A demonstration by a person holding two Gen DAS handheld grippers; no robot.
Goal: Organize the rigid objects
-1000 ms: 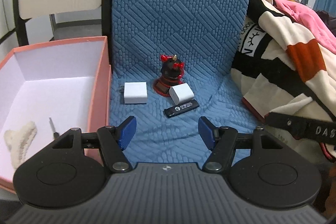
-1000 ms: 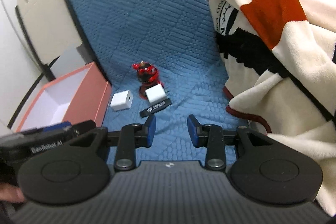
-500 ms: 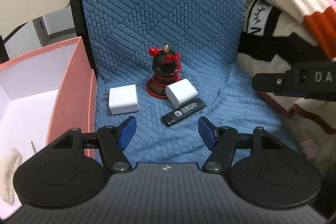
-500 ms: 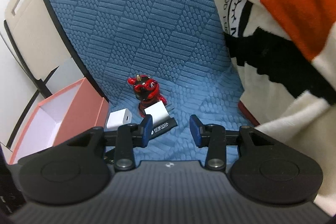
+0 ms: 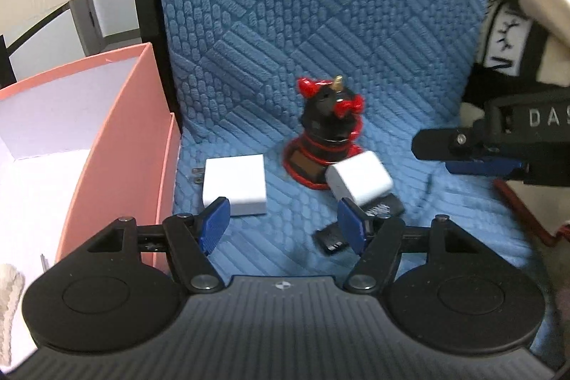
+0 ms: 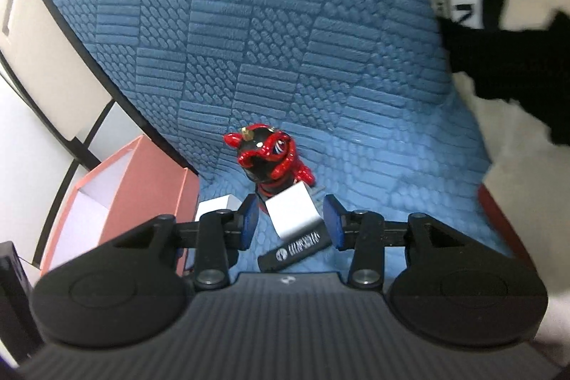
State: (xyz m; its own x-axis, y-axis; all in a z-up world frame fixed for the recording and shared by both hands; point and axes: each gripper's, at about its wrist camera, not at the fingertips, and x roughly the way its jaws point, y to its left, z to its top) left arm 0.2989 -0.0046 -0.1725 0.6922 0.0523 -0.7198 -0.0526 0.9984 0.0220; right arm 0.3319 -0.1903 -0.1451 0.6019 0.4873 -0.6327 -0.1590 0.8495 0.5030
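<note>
Blue quilted seat pad carrying small rigid objects.
Pink cardboard box stands at nine o'clock; left gripper, wide apart, holds nothing near the flat white charger; right gripper, partly spread and empty, frames the white cube adapter below the red-black figurine.

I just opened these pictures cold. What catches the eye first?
The glossy red-and-black figurine standing mid-seat on the blue quilted cushion. Two white charger blocks lie before it, and an open pink box sits left.
</note>
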